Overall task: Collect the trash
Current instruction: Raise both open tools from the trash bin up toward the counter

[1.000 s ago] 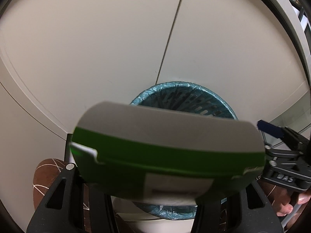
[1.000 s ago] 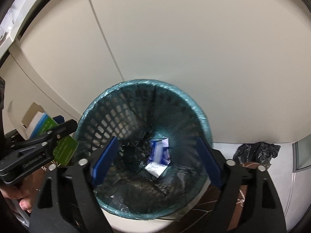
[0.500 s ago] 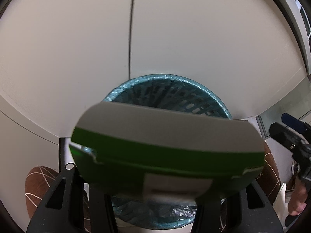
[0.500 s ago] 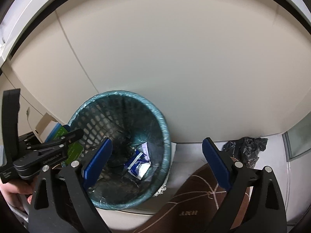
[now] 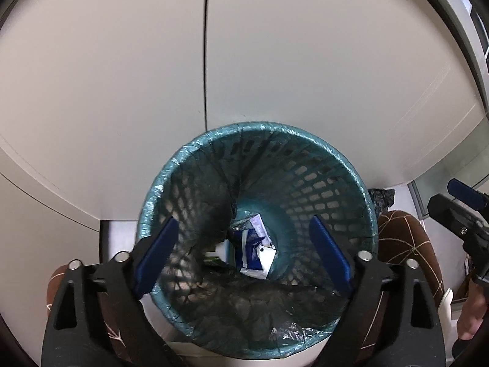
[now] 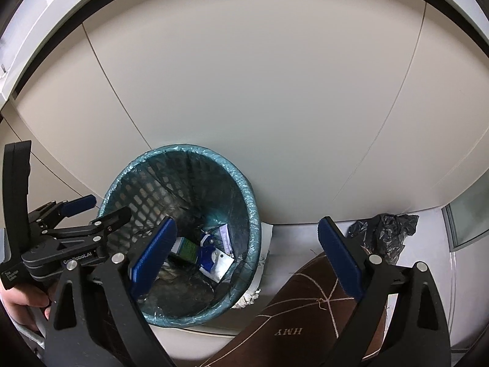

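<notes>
Teal-lined bin (image 5: 256, 220) sits beneath the left gripper (image 5: 241, 257), whose jaws are opening with nothing between them. Green box (image 6: 187, 248) lies inside. Right gripper (image 6: 244, 257), at the bin's 3 o'clock, stands spread and unloaded. Drop step looks complete; next, locate remaining trash.

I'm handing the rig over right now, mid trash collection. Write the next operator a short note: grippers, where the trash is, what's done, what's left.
Left gripper: above the teal mesh wastebasket with its thin plastic liner, jaws opening, nothing between them.
Right gripper: open, empty, beside the basket over the brown patterned cushion.
Trash: the green and white carton lies at the basket's bottom next to the blue and white wrapper.
Done: both pieces are binned.
Left: a crumpled black plastic bag sits on the floor right of the basket, probably next. Nothing else to collect is in view.
</notes>
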